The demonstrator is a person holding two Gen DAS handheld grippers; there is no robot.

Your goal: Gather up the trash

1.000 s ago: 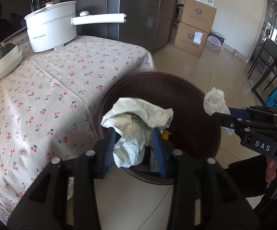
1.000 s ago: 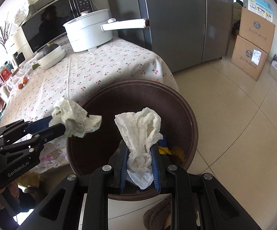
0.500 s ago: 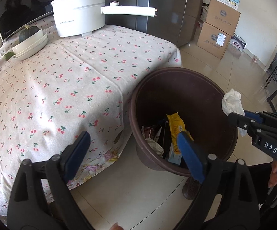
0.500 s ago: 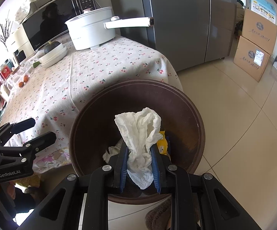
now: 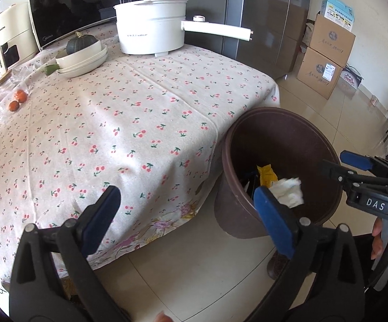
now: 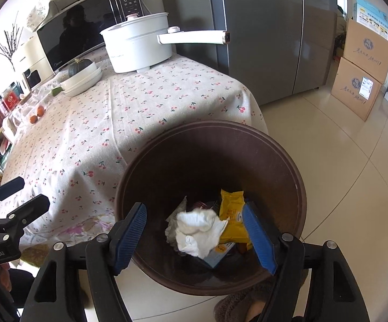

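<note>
The left gripper hangs with its blue-padded jaws spread wide and nothing between them, one pad over the edge of the tablecloth and the other over the near rim of the brown bin. The right gripper is likewise wide open and empty, held directly above the bin so that its two pads frame the contents. Inside the bin a crumpled white tissue lies on top of the heap, touching a yellow snack wrapper just beside it, with a second pale scrap of paper partly under the tissue and a blue-and-white packet beneath. From the left wrist view the same tissue shows low in the bin next to the yellow wrapper, and the right gripper reaches in from the right edge with its jaws parted. From the right wrist view the left gripper sits at the left edge, beside the table and clear of the bin. The bin stands on the tiled floor right against the hanging corner of the cloth. Farther back on the table sit a white electric pot with a long handle, stacked white bowls holding a dark green squash, and two small orange fruits. Cardboard boxes are stacked by the far wall.
</note>
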